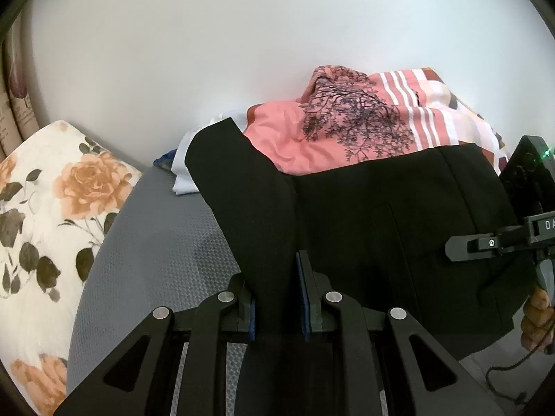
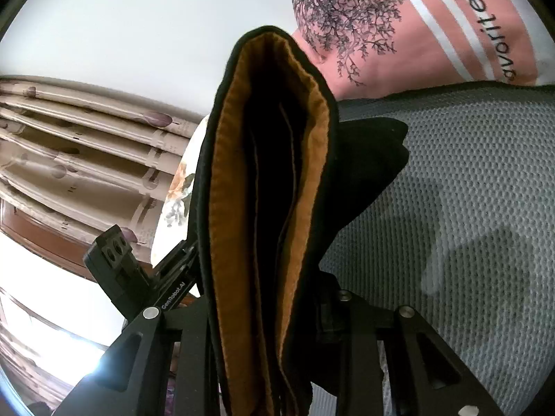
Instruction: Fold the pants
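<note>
The black pants point(image 1: 381, 201) hang lifted over a grey bed cover point(image 1: 156, 242), stretched between both grippers. My left gripper point(image 1: 275, 287) is shut on a fold of the black cloth, which runs up between its blue pads point(image 1: 305, 277). In the right wrist view the pants' waistband point(image 2: 270, 173) stands up with its mustard lining point(image 2: 225, 208) showing, and my right gripper point(image 2: 263, 312) is shut on it; the cloth hides most of its fingers. The right gripper point(image 1: 499, 239) also shows at the right edge of the left wrist view, with a hand point(image 1: 537, 315) on its handle.
A floral pillow point(image 1: 52, 208) lies at the left end of the bed. A pink blanket point(image 1: 347, 121) with a tree print and white stripes is bunched behind the pants against a white wall point(image 1: 242, 34). Patterned curtains point(image 2: 86, 138) hang to the left. The left gripper's body point(image 2: 114, 263) shows beside the waistband.
</note>
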Demonstrator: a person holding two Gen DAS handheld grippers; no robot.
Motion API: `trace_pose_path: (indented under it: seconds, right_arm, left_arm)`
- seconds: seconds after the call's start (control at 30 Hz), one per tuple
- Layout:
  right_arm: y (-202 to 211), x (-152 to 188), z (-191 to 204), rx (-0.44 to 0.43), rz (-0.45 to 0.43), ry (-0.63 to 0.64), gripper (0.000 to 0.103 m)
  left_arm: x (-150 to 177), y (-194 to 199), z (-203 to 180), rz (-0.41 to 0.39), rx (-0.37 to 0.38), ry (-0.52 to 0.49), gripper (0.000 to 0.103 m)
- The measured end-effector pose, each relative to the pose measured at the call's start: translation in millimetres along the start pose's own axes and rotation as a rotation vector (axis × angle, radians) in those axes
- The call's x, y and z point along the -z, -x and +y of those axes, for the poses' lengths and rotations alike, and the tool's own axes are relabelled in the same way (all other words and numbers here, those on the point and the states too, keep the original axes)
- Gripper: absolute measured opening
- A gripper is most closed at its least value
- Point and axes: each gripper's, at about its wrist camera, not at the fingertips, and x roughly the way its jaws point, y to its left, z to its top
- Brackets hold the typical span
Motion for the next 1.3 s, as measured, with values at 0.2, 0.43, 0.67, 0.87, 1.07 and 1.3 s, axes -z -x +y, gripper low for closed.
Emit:
trace_pose_path:
  seconds: [0.2, 0.43, 0.67, 0.87, 1.07, 1.3]
  right_arm:
    - [-6.6, -7.0, 2.0, 0.002, 0.008, -0.001, 0.026]
    - [-11.1, -12.0, -0.8, 0.0, 0.011, -0.011, 0.026]
    - [-9.9, -16.5, -2.0, -0.002, 0.014, -0.017, 0.026]
    - [-10.5, -21.4, -4.1, -0.004, 0.014, -0.024, 0.026]
    - [-13.1, -23.9, -4.7, -0.004, 0.018, -0.027, 0.026]
    - [-13.9, -28.4, -5.8, -0.004, 0.019, -0.036, 0.026]
  left_arm:
    - [-2.3, -9.7, 7.5, 0.007, -0.003, 0.01, 0.019]
    - [-4.5, -17.5, 11.5, 0.013, -0.006, 0.009, 0.019]
    - [-7.2, -22.9, 12.6, 0.017, -0.01, 0.006, 0.019]
    - [-8.4, -28.4, 15.5, 0.021, -0.014, 0.01, 0.019]
    - [-8.1, -34.2, 18.9, 0.029, -0.017, 0.012, 0.019]
    - [-6.8, -40.3, 22.6, 0.037, -0.018, 0.016, 0.019]
